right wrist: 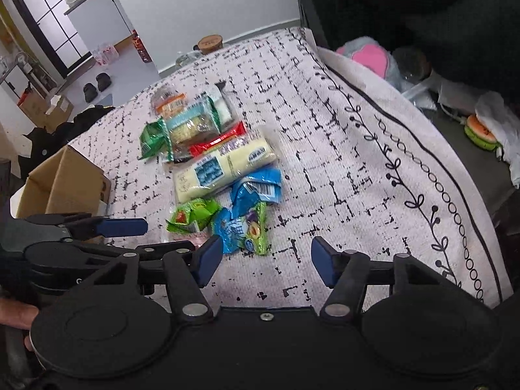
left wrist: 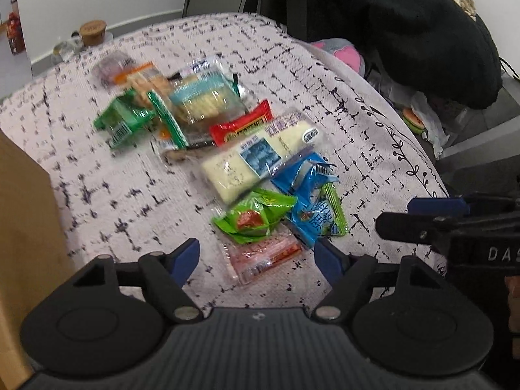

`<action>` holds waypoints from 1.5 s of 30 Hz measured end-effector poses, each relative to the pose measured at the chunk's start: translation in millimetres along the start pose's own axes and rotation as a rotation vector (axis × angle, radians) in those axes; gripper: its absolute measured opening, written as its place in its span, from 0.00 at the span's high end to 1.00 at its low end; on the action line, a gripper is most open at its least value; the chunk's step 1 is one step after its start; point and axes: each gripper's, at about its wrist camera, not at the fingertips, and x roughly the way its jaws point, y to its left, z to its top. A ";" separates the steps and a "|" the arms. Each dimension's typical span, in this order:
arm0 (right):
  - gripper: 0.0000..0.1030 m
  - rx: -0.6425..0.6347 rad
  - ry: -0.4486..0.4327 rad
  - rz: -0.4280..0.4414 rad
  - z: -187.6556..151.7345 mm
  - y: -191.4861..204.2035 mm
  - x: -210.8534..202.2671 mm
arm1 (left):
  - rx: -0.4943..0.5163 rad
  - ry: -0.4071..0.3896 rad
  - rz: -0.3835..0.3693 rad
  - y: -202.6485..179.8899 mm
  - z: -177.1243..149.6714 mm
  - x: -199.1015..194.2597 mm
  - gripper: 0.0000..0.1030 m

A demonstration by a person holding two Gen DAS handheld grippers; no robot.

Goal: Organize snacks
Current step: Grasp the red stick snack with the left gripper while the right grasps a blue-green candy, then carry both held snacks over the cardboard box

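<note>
The snacks (right wrist: 214,169) lie mid-frame in a loose heap of crinkly wrappers (green, blue, red, pale yellow) on a white cloth (right wrist: 357,175) with black dashes. Both the left gripper (left wrist: 256,260) and right gripper (right wrist: 266,260) hover apart, holding nothing. A cardboard box (right wrist: 65,185) sits left.

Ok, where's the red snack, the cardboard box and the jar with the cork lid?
red snack (left wrist: 242,126), left wrist view, middle of its wrapper.
cardboard box (right wrist: 61,185), right wrist view, its flap.
jar (right wrist: 210,43), right wrist view, cork lid.
</note>
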 end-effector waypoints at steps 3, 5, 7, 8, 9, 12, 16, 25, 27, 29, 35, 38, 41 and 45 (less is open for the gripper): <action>0.44 0.013 0.009 0.003 -1.1 -3.0 5.8 | -0.004 0.021 0.019 -6.2 -2.8 12.0 0.26; 0.44 0.019 0.009 0.004 -1.6 -4.5 8.1 | 0.007 0.025 0.025 -9.6 -4.9 17.4 0.26; 0.44 0.027 0.007 0.007 -1.6 -6.1 10.9 | 0.010 0.023 0.041 -10.3 -6.1 20.8 0.27; 0.44 0.030 0.007 0.008 -1.4 -6.4 12.5 | 0.012 0.019 0.047 -10.9 -6.3 21.7 0.27; 0.44 0.034 0.008 0.009 -1.0 -6.4 14.3 | 0.016 0.014 0.053 -11.8 -6.7 22.5 0.27; 0.44 0.044 0.006 0.016 -0.7 -4.7 18.9 | 0.042 -0.005 0.074 -15.9 -7.5 24.3 0.32; 0.44 0.057 0.008 0.028 -5.4 -0.9 23.6 | 0.048 -0.027 0.054 -15.5 -7.6 23.4 0.47; 0.43 0.078 -0.010 0.041 -3.4 -0.4 36.3 | 0.018 -0.039 0.021 -9.2 -13.5 14.6 0.57; 0.43 0.085 -0.021 0.053 -3.8 1.7 39.6 | 0.002 -0.041 0.018 -5.7 -13.9 11.8 0.57; 0.43 0.104 -0.024 0.056 -5.1 2.3 43.7 | -0.011 -0.049 0.031 -1.7 -14.1 7.5 0.57; 0.43 0.136 -0.056 0.063 -7.0 7.3 51.9 | -0.046 -0.079 0.067 8.0 -15.7 -4.6 0.57; 0.43 0.129 -0.060 0.059 -7.4 13.7 55.4 | -0.057 -0.094 0.073 10.8 -15.8 -9.9 0.57; 0.45 0.134 -0.060 0.066 -8.2 17.1 57.3 | -0.057 -0.096 0.086 12.8 -17.5 -12.2 0.57; 0.67 0.182 -0.006 0.125 -7.9 10.3 62.2 | -0.063 -0.102 0.082 15.1 -20.6 -15.7 0.57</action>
